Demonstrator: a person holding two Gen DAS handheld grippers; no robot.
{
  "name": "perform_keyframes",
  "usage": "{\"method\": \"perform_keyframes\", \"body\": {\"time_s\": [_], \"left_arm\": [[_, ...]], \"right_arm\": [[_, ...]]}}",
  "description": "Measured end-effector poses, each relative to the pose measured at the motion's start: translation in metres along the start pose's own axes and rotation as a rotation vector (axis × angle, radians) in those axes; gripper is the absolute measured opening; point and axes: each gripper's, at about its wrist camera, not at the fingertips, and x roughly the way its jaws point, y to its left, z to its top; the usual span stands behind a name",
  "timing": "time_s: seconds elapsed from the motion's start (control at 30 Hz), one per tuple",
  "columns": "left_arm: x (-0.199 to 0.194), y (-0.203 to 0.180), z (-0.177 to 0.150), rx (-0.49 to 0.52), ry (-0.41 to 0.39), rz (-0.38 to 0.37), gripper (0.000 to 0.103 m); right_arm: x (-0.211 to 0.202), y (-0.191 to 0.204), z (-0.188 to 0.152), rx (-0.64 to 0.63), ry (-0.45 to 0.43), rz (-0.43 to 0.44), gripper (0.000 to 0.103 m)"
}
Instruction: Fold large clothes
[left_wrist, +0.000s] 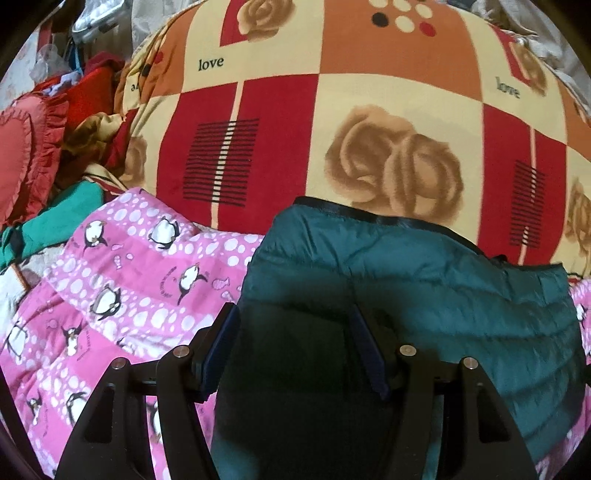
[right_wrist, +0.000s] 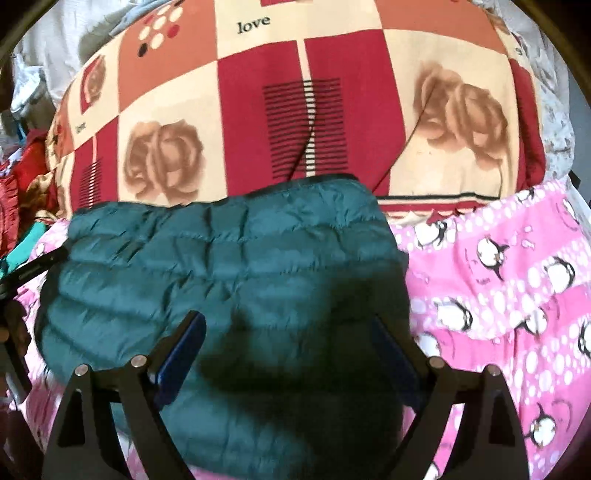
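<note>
A dark teal quilted puffer jacket (left_wrist: 424, 295) lies folded on a pink penguin-print quilt (left_wrist: 122, 280). My left gripper (left_wrist: 293, 314) is open, its jaws wide apart just above the jacket's left part, holding nothing. In the right wrist view the same jacket (right_wrist: 221, 258) lies in a compact bundle on the pink quilt (right_wrist: 498, 280). My right gripper (right_wrist: 288, 325) is open above the jacket's near part, empty. Part of the left gripper (right_wrist: 33, 269) shows at the jacket's left edge.
A red, orange and cream blanket with roses and "love" print (left_wrist: 332, 110) lies bunched beyond the jacket. A red ruffled cushion (left_wrist: 26, 155), a green garment (left_wrist: 62, 218) and mixed clothes pile at the far left. White fabric (right_wrist: 554, 122) lies at the right.
</note>
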Motion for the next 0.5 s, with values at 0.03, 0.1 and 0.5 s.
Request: {"method": "perform_keyframes", "body": {"time_s": [0.03,0.1,0.5], "left_arm": [[-0.005,0.0,-0.003,0.003,-0.002,-0.006,0.036],[-0.013,0.002,-0.009,0.008,-0.005,-0.011,0.036],[-0.027,0.012,-0.04,-0.008,0.04,-0.009,0.036]], "right_arm": [[-0.002,0.002,-0.004,-0.008,0.005,-0.001,0.093],[-0.004,0.004,-0.012,-0.023,0.017,-0.005,0.093],[0.018,-0.002,-0.033,0.042,0.085,-0.036,0.093]]}}
